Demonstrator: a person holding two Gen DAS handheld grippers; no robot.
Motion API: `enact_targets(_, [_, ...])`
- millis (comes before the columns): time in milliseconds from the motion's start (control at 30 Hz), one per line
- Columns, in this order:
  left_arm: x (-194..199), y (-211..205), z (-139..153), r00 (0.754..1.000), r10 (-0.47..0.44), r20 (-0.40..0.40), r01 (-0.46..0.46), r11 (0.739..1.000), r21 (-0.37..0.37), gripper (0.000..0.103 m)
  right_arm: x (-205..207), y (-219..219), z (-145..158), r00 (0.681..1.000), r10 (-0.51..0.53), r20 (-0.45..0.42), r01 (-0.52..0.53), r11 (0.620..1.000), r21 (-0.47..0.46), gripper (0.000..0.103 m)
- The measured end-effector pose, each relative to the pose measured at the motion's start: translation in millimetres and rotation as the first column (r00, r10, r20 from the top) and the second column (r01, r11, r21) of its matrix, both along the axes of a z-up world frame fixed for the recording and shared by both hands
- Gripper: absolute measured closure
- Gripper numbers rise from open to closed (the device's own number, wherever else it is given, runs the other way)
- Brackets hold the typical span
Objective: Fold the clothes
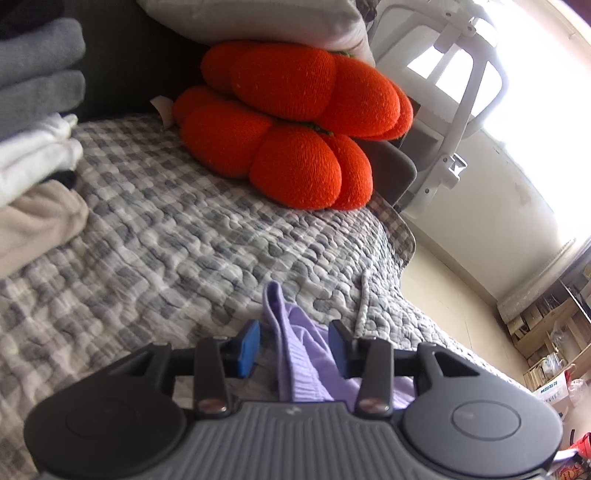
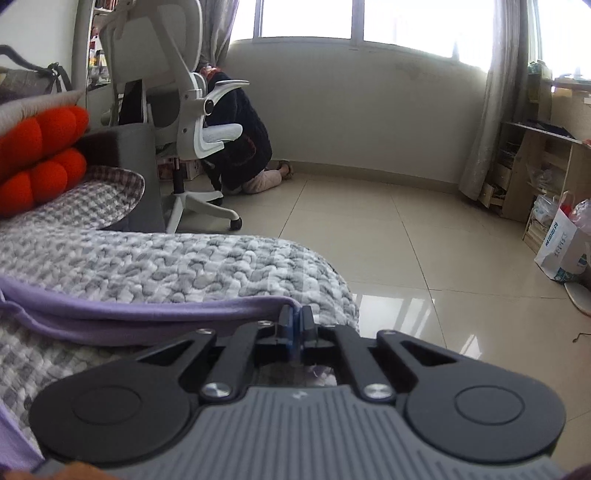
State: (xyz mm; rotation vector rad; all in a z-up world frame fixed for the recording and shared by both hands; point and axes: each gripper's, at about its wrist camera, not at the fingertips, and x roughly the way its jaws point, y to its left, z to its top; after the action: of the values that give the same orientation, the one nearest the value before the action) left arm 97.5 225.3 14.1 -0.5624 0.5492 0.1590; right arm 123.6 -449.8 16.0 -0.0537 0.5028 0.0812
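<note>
Now on the quilt (image 1: 155, 236) — a lilac garment (image 1: 303, 362), lying near the bed's edge above the tiled floor (image 2: 424, 236). Left gripper (image 1: 293, 345) spread, blue pads (image 1: 248, 349) standing clear on either side of a ribbed lilac fold that runs up between them; no pinch visible there. Right gripper (image 2: 295, 325) pressed together on the garment's hem (image 2: 166, 314), the purple edge running leftward from the closed tips across the grey-and-white quilt. Beyond the left tool, two orange cushions (image 1: 295, 122) stacked against each other, a pale pillow (image 1: 258, 18) resting on top. At that view's left edge, a pile of folded clothes (image 1: 33, 122) — grey above, white beneath, beige at the bottom — sitting on the quilt, well apart from the lilac piece. Past the bed's end, a white office chair (image 2: 177, 92) on the tiles, a dark figure crouched just behind it by the wall. Under the window's right side, wooden shelves (image 2: 535, 177) and a paper bag (image 2: 561, 247).
</note>
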Motion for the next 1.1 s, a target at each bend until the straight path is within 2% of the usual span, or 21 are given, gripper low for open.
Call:
enact_targets(133, [-4, 3, 3, 1.0, 0.014, 0.006, -0.014, 1.0, 0.02, 0.059, 28, 5, 15, 0.999, -0.002, -0.054, 0.0, 1.0, -0.029, 0.101])
enact_targets(233, [-5, 4, 1, 1.0, 0.018, -0.001, -0.018, 1.0, 0.009, 0.059, 54, -3, 25, 0.992, -0.002, -0.129, 0.009, 0.998, 0.059, 0.101])
enact_targets(300, [-7, -1, -1, 1.0, -0.005, -0.008, 0.005, 1.0, 0.021, 0.059, 70, -5, 20, 0.984, -0.017, -0.18, 0.033, 0.995, 0.09, 0.101])
enact_targets(400, [-9, -6, -2, 0.999, -0.029, -0.017, 0.029, 0.999, 0.037, 0.059, 93, -1, 4, 0.967, -0.088, -0.241, 0.102, 0.994, 0.043, 0.098])
enact_targets(467, [-13, -5, -2, 0.999, -0.031, -0.008, 0.031, 0.999, 0.024, 0.059, 92, 4, 0, 0.969, -0.114, -0.22, 0.118, 0.993, 0.004, 0.097])
enact_targets(533, [-17, -5, -1, 0.999, -0.035, 0.001, 0.035, 0.999, 0.02, 0.058, 85, 7, -1, 0.976, -0.114, -0.186, 0.119, 0.993, 0.016, 0.093])
enact_targets(667, [-20, -8, -3, 0.998, -0.066, -0.021, 0.067, 0.997, 0.046, 0.052, 70, 4, -14, 0.978, -0.126, -0.165, 0.127, 0.992, -0.009, 0.089])
enact_targets(767, [-19, -10, -3, 0.994, -0.096, -0.049, 0.098, 0.994, 0.04, 0.052, 61, -12, -24, 0.981, -0.131, -0.142, 0.147, 0.983, 0.109, 0.084])
enact_targets(833, [-18, -16, -2, 0.991, -0.119, -0.053, 0.121, 0.992, 0.044, 0.048, 63, -19, -27, 0.982, -0.129, -0.139, 0.156, 0.966, 0.204, 0.07])
enact_targets(900, [-17, -23, -2, 0.987, -0.143, -0.069, 0.147, 0.987, 0.058, 0.043, 71, -21, -26, 0.981, -0.129, -0.148, 0.161, 0.961, 0.226, 0.069])
enact_targets(1067, [-16, -37, -8, 0.981, -0.157, -0.11, 0.167, 0.982, 0.085, 0.042, 101, -14, -19, 0.976, -0.12, -0.181, 0.166, 0.951, 0.263, 0.069])
enact_targets(1100, [-16, -38, -10, 0.981, -0.155, -0.117, 0.165, 0.982, 0.087, 0.042, 105, -9, -21, 0.973, -0.12, -0.196, 0.167, 0.956, 0.242, 0.069])
